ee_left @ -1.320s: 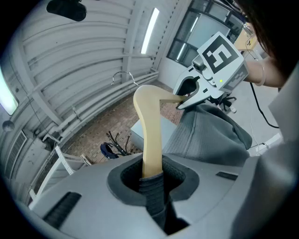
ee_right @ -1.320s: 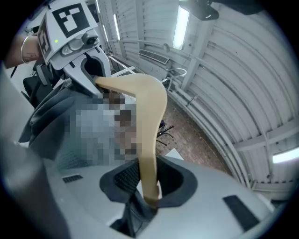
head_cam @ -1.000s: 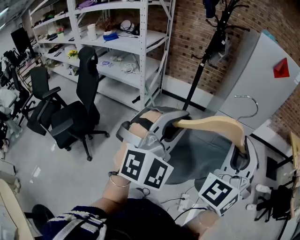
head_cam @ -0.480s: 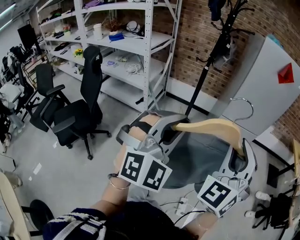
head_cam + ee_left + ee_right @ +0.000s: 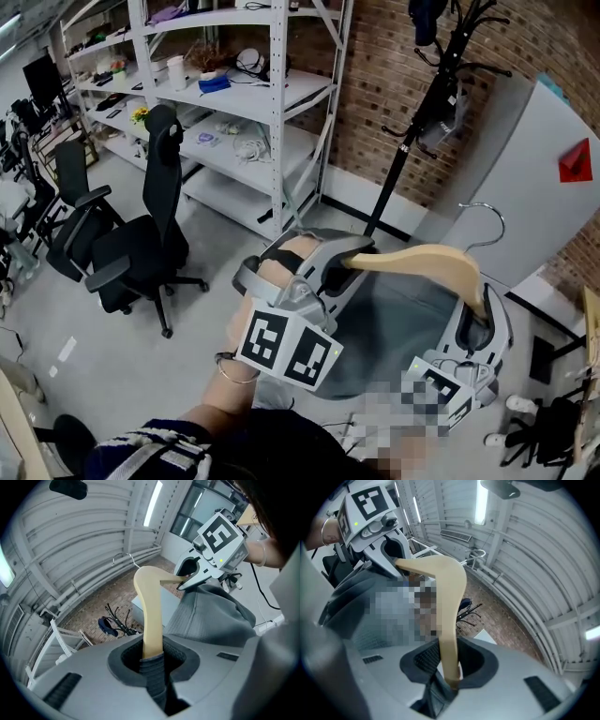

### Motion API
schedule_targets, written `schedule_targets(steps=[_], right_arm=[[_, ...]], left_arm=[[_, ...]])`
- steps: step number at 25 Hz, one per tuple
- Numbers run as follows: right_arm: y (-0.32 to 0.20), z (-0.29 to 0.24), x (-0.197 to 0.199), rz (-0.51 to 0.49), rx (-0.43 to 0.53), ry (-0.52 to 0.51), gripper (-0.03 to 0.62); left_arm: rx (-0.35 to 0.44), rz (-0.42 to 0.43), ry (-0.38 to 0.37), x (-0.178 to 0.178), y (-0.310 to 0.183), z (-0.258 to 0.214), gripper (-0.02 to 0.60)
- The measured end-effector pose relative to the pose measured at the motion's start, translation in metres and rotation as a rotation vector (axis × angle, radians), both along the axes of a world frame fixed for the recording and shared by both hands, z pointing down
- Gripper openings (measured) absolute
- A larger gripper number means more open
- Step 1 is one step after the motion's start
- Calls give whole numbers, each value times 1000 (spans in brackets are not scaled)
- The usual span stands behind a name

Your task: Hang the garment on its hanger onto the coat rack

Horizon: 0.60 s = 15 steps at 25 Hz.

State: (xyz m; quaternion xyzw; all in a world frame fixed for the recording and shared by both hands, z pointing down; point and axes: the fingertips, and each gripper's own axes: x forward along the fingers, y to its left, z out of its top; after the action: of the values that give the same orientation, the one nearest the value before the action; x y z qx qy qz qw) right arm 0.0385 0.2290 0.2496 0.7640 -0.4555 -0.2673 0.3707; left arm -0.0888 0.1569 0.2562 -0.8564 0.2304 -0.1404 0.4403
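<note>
The left gripper (image 5: 339, 261) has its jaws closed on one end of a pale curved wooden hanger (image 5: 431, 259). Its own view shows the wood and a fold of ribbed grey cloth pinched together between them (image 5: 152, 660). The right gripper (image 5: 483, 323) has its jaws clamped on the hanger's other end in the same way, wood over cloth (image 5: 447, 674).

The hanger is held in the air between the two, with nothing under it. A grey knit garment (image 5: 398, 314) sags below it in a soft pouch.

The wood looks stiff and light, so it should carry well from its ends. The cloth is limp and could slide off a shoulder if either grip loosened, so pinching cloth against wood seems the safe hold. It also leaves the thin metal hook (image 5: 487, 217) free at the top.

Further off, well apart from the hook, a black coat rack (image 5: 405, 141) stands against the brick wall (image 5: 375, 66). Its prongs are high, so the hook probably has to be raised to reach one.
</note>
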Motion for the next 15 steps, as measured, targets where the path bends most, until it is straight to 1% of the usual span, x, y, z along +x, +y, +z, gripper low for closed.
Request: schedule_targets(steps=[10,15], right_arm=[[-101,-17,42,52,3,14,94],[-140,-17,59,78,13,15,94]], left_arm=[[10,55,23,46,-106,-15,52],[19,84,25,65,-148,-16,52]])
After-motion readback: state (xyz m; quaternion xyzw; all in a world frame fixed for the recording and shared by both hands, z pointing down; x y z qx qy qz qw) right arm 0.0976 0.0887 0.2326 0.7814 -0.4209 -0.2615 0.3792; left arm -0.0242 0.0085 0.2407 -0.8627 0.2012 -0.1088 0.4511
